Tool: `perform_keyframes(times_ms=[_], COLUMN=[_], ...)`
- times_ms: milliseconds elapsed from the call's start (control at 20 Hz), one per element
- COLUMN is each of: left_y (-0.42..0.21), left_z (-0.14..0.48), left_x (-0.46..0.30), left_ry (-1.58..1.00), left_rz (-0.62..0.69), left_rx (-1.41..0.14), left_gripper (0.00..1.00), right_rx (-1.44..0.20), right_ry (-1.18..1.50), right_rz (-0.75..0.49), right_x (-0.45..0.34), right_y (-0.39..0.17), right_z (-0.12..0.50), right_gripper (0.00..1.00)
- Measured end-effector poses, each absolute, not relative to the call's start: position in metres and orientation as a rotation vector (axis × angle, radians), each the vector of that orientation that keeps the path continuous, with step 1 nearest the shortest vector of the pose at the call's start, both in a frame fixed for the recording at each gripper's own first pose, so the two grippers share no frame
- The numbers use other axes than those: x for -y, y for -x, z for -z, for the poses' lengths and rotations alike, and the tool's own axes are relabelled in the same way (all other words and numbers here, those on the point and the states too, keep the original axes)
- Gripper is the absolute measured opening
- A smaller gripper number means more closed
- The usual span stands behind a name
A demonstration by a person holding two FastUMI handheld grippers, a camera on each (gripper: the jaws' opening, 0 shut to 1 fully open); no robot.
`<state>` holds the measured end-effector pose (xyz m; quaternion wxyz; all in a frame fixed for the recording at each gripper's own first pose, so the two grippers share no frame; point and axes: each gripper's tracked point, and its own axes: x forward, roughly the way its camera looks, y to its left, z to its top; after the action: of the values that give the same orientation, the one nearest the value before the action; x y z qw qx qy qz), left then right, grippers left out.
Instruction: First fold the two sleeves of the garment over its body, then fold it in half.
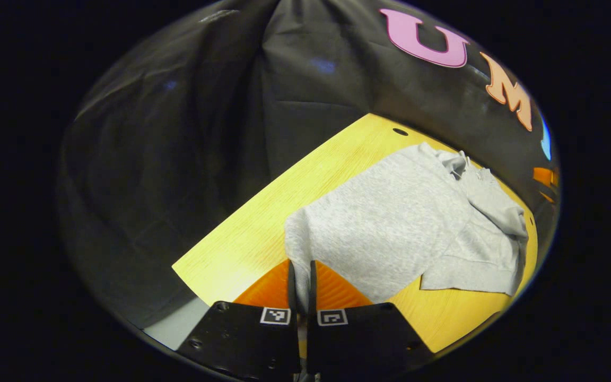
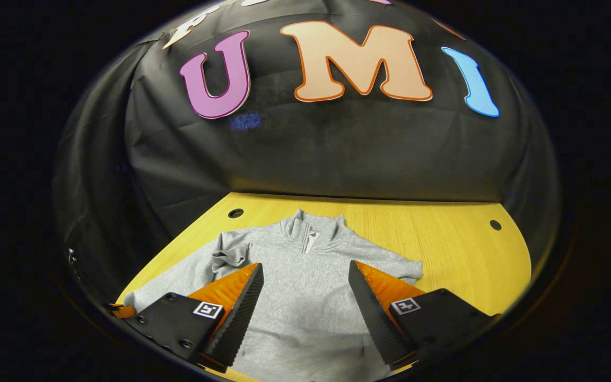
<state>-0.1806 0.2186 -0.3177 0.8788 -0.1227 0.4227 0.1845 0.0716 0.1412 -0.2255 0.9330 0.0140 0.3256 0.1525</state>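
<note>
The grey garment (image 1: 390, 223) lies flat on the yellow table (image 1: 252, 233). In the left gripper view, the left gripper (image 1: 300, 276) is clenched on the garment's near edge. The right gripper view alone reveals the collar (image 2: 311, 231); there the right gripper (image 2: 305, 286) is released, fingers spread wide above the body

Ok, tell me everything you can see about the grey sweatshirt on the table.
The grey sweatshirt looks like soft heathered fleece, with a stand-up collar and a short zip at the neck. It lies front up on the yellow wooden table. One sleeve is already folded over the body, its cuff bunched near the chest. The left gripper is shut on a fold of fabric at the garment's edge. The right gripper hovers open over the body.
</note>
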Motion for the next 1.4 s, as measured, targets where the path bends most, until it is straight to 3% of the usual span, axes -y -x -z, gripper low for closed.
perform_keyframes(times_ms=[100, 500, 1400], left_y=[0.179, 0.132, -0.043], left_z=[0.318, 0.273, 0.172], left_x=[-0.217, -0.213, -0.08], left_ry=[0.294, 0.304, 0.275], left_rz=[-0.408, -0.371, -0.003], left_rx=[-0.896, -0.807, -0.585], left_gripper=[0.0, 0.0, 0.0], right_rx=[-0.657, -0.653, -0.635], right_ry=[-0.019, -0.019, -0.046], right_rz=[-0.316, -0.297, -0.115], right_x=[-0.134, -0.097, 0.022], right_y=[-0.069, -0.056, -0.019], right_z=[0.22, 0.21, 0.201], right_gripper=[0.99, 0.99, 0.99])
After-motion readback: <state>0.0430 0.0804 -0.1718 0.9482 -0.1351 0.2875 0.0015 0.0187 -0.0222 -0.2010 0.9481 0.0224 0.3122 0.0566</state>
